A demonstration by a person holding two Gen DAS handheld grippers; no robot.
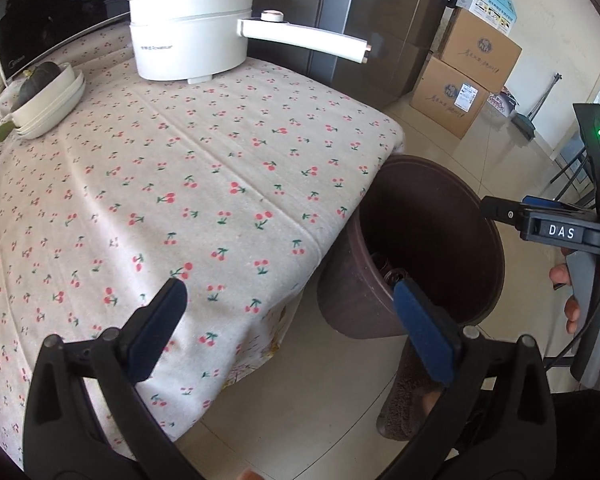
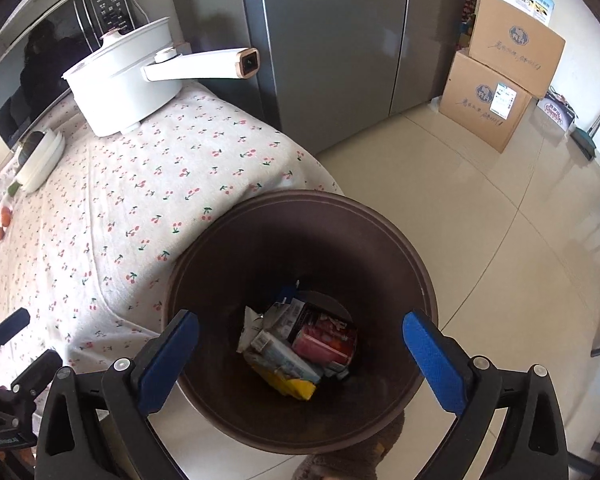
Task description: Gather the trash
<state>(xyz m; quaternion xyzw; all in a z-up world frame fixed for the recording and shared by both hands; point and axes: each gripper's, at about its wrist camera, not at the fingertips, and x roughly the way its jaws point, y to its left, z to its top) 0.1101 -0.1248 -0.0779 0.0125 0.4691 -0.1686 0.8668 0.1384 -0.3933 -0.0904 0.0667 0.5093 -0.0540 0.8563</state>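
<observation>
A dark brown round bin (image 2: 300, 216) stands upright on the floor against the table's corner, crumpled wrappers and packets (image 2: 296, 348) at its bottom.

The left tool (image 1: 288, 300) hangs over the counter's edge with its blue-padded fingers (image 1: 420, 336) spread wide and nothing between them. Below lies the counter's cream cloth printed with red cherries (image 1: 204, 184). A white lidded electric pot with a long straight handle (image 1: 192, 36) stands at the far side, and a stack of shallow cream bowls (image 1: 50, 104) sits to the left. Just beside the counter's corner, on the tiled floor, stands a round dark brown plastic bin (image 1: 432, 240). The right tool (image 1: 496, 210) reaches in from the right edge above the bin's rim.
</observation>
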